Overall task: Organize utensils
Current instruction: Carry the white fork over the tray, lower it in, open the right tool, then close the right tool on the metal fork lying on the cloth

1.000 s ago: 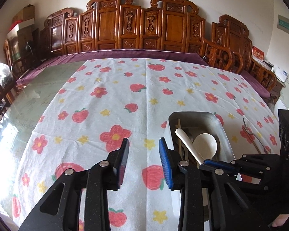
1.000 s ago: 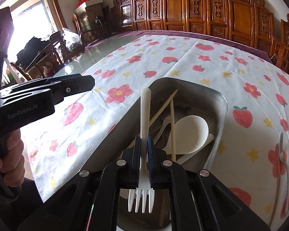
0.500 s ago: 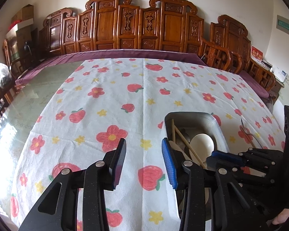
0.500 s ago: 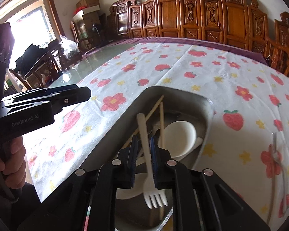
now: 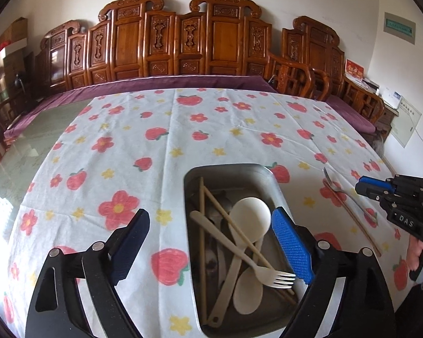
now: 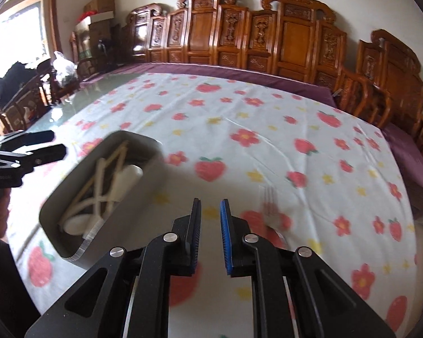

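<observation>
Flowery cloth covers the tabletop (image 5: 211, 129); the metal tray (image 5: 270, 174) already holds the plastic fork (image 5: 251, 264) and spoons. Left gripper (image 5: 208, 242) fingers opening wide over it, empty. Right gripper (image 6: 210, 233), empty and opening, heads right of the tray toward the metal fork (image 6: 268, 200), probably next.

I count one metal tray (image 5: 276, 186) holding two white spoons (image 5: 251, 215), one white fork (image 5: 277, 277) and chopsticks; one metal fork (image 5: 331, 181) lies on my worktop (image 5: 183, 129)
</observation>
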Demonstrator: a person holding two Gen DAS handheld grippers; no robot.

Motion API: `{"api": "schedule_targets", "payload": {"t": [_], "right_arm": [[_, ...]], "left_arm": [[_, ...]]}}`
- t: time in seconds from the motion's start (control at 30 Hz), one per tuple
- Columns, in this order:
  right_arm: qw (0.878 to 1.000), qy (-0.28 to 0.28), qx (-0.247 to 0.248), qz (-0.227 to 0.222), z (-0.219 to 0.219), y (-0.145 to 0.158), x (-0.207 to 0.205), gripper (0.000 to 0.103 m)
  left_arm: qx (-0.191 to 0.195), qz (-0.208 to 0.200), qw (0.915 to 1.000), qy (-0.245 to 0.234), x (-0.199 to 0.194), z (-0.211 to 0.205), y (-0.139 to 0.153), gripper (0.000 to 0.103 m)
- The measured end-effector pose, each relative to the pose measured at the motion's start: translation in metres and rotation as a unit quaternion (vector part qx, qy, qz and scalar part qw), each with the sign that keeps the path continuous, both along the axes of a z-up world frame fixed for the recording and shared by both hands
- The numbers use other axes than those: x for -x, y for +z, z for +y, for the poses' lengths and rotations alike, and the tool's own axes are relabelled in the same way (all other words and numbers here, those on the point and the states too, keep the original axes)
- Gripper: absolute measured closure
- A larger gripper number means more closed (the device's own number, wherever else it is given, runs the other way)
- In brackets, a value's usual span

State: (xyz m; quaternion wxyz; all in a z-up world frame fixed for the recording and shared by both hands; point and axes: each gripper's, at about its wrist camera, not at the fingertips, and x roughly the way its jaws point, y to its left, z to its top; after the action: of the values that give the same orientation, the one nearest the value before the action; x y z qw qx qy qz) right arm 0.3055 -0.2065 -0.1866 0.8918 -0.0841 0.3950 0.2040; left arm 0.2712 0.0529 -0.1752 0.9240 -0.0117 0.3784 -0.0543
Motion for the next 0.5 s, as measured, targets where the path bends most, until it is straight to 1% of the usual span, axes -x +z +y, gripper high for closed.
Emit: {"api": "schedule_targets", "payload": {"t": [0.03, 0.07, 0.2, 0.27, 0.33, 0.5], "right_arm": [[1.000, -0.009, 0.003, 0.003, -0.010, -0.005, -0.003, 0.067], [1.000, -0.019, 0.006, 0.006, -0.020, -0.010, -0.005, 0.060], [0.998, -0.051, 0.027, 0.020, -0.047, -0.036, -0.018, 0.060], [0.997, -0.065, 0.024, 0.036, -0.058, -0.048, -0.027, 0.060], [0.996, -0.067, 0.024, 0.048, -0.063, -0.056, -0.033, 0.060], [0.996, -0.047, 0.031, 0.064, -0.060, -0.071, -0.045, 0.060]], "left_arm": [[0.001, 0.001, 1.0000, -0.003, 0.000, -0.003, -0.001, 0.018], [0.003, 0.002, 1.0000, -0.007, 0.000, -0.008, -0.001, 0.018], [0.009, 0.004, 0.9997, -0.020, 0.001, -0.026, -0.004, 0.018], [0.006, 0.002, 0.9996, -0.029, 0.001, -0.037, -0.004, 0.018], [0.000, 0.001, 0.9992, -0.039, 0.002, -0.047, -0.005, 0.018], [-0.001, 0.006, 0.9983, -0.058, 0.005, -0.066, -0.008, 0.018]]}}
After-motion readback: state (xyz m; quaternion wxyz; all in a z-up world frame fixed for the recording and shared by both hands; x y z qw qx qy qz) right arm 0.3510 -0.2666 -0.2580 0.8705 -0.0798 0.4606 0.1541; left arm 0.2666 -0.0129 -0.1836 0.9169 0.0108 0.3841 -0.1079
